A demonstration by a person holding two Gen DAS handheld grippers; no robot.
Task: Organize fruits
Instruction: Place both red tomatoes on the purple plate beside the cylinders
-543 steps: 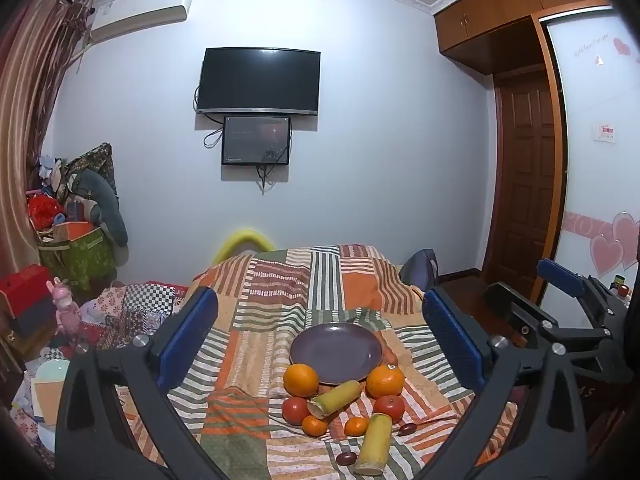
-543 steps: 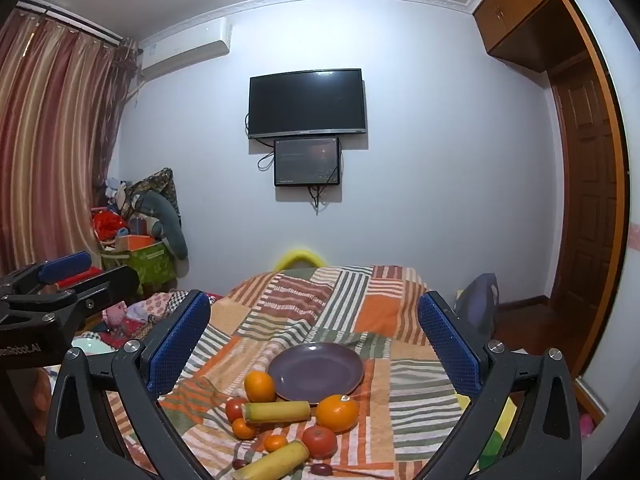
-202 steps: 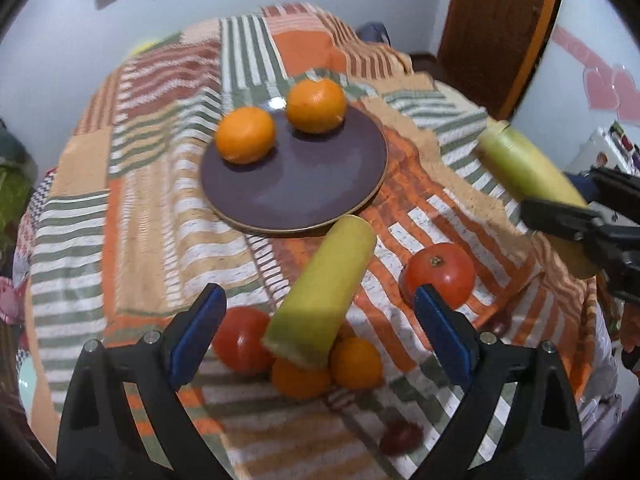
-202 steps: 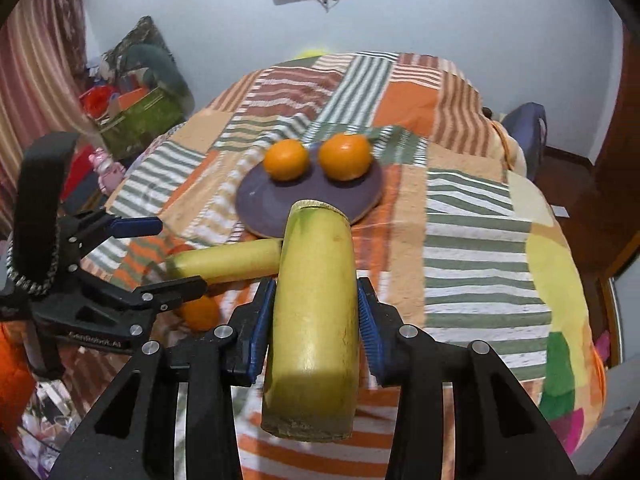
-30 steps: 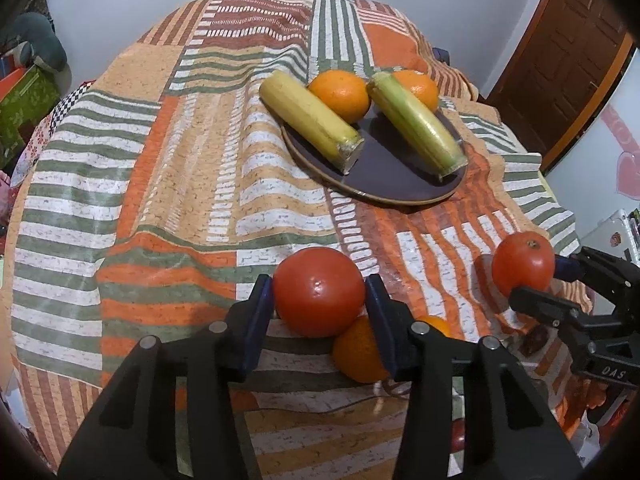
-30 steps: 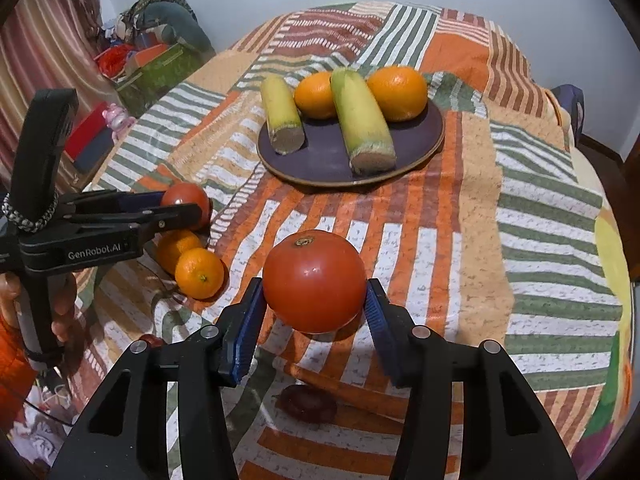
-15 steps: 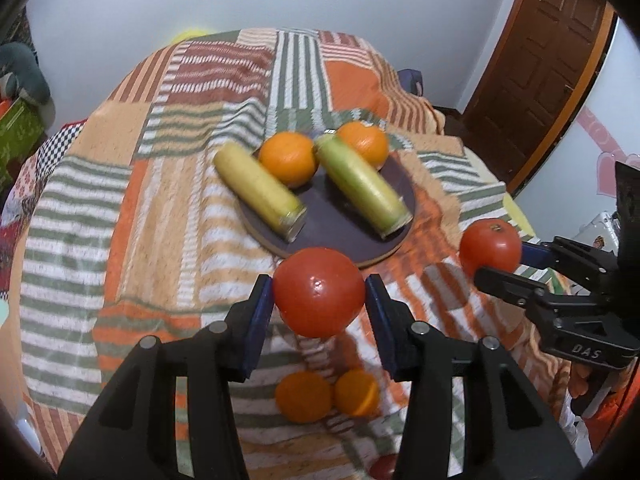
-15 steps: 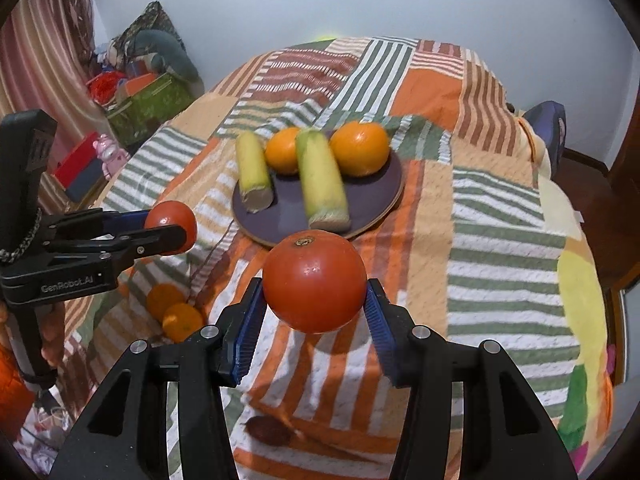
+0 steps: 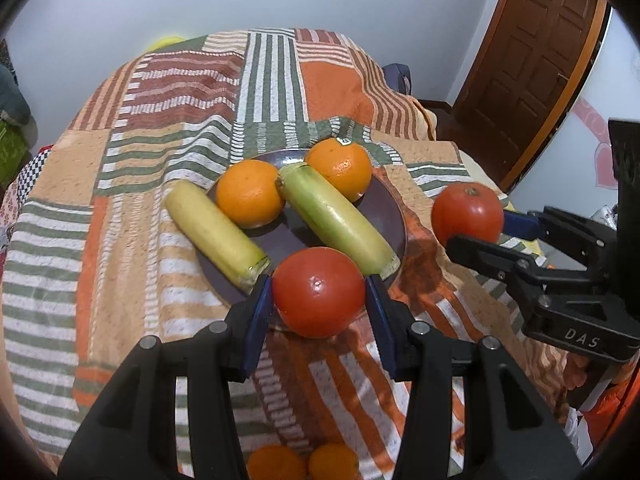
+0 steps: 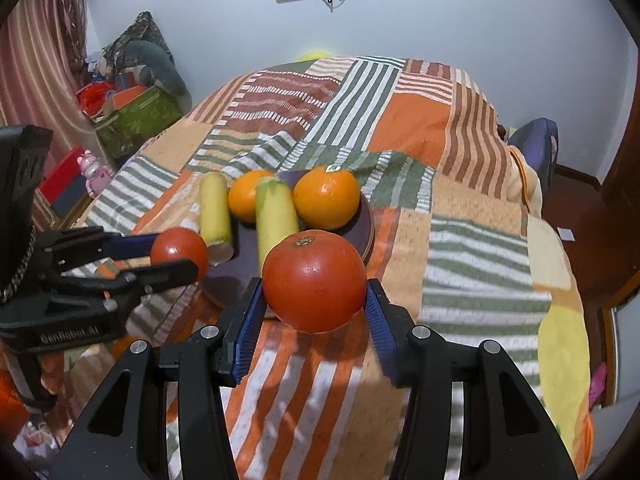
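A dark purple plate (image 9: 390, 216) (image 10: 366, 224) on the striped cloth holds two oranges (image 9: 249, 193) (image 9: 339, 168) and two yellow-green banana pieces (image 9: 216, 232) (image 9: 338, 222). My left gripper (image 9: 319, 300) is shut on a red tomato (image 9: 319, 291), held above the plate's near edge; it also shows in the right wrist view (image 10: 176, 258). My right gripper (image 10: 315, 306) is shut on a second red tomato (image 10: 315, 286), held above the plate's near right; that tomato also shows in the left wrist view (image 9: 467, 214).
Two small oranges (image 9: 276, 462) (image 9: 334, 460) lie on the patchwork cloth (image 9: 168, 120) below my left gripper. The table's edge drops off to the right, towards a wooden door (image 9: 532, 52). Boxes and toys (image 10: 128, 116) sit on the floor at the left.
Both grippers have moved forward towards the plate with their tomatoes. The plate now looks nearer in both views.
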